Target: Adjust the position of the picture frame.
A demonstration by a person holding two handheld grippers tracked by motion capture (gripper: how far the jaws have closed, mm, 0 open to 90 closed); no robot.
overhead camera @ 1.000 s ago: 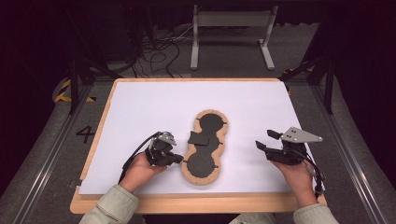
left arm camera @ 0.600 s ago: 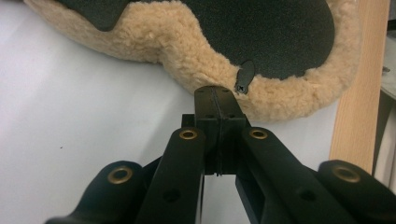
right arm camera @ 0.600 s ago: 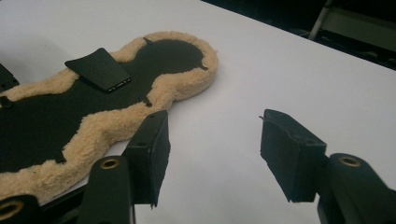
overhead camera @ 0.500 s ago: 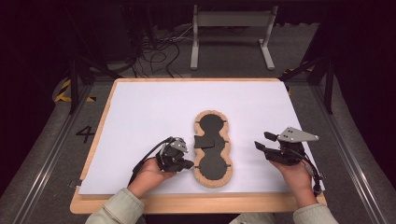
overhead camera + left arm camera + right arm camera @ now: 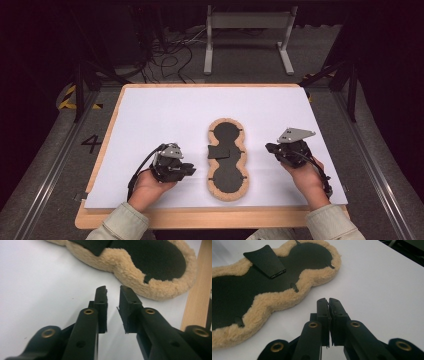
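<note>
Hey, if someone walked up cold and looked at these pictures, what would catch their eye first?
Probably the fleece-edged black pad, shaped like a figure eight, in the middle of the white sheet, with a small black flap lying across its waist. Next, the two hand-held grippers flanking it: left gripper, right gripper.

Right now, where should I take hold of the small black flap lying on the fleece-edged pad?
Grip the black flap by its thick free end, which overhangs the fleece-edged pad's left edge in the high view. Come from that side with the left hand-held gripper, nearest it, jaws slightly apart, one above and one below.
</note>
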